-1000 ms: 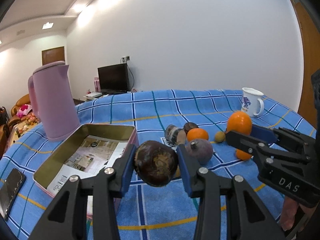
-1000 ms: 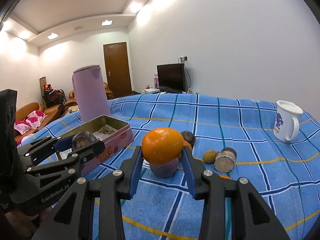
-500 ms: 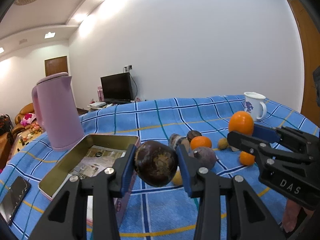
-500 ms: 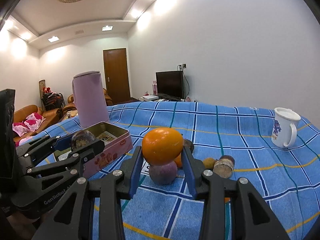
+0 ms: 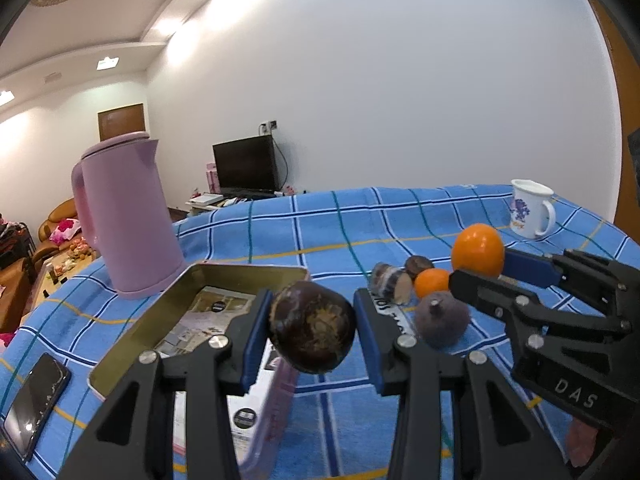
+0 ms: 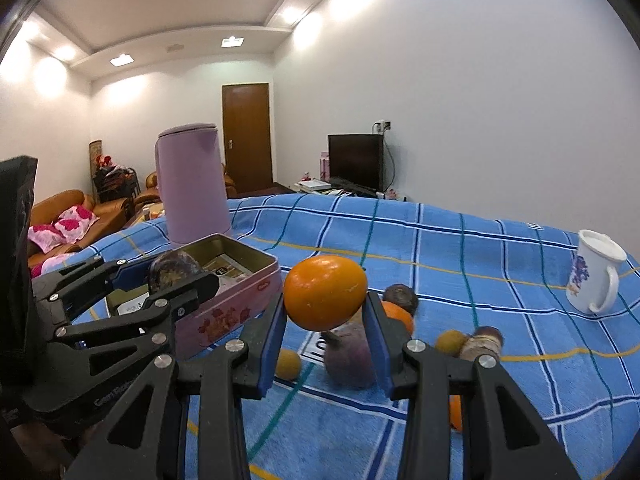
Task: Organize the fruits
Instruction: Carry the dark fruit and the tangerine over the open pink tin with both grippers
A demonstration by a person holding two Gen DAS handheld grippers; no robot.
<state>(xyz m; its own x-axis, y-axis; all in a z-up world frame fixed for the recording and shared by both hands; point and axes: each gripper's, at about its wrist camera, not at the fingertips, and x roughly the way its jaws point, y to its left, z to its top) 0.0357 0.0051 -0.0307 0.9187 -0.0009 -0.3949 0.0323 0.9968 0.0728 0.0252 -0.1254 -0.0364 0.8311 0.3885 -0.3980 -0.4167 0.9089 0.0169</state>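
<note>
Two fruits are lifted: our left gripper [image 5: 312, 330] jaws pinch a dark passion fruit [image 5: 313, 327] over the open tin's [image 5: 168, 304] near edge, while our right gripper [image 6: 325, 316] jaws pinch an orange [image 6: 325, 293] above the blue-checked desk [image 6: 460, 248].

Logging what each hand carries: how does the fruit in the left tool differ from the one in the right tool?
The dark fruit in the left tool is brownish purple and blotchy; the orange in the right tool is bright and smooth. The dark fruit hangs by the tin, the orange above the loose fruits. Both are round, clamped and off the table.
</note>
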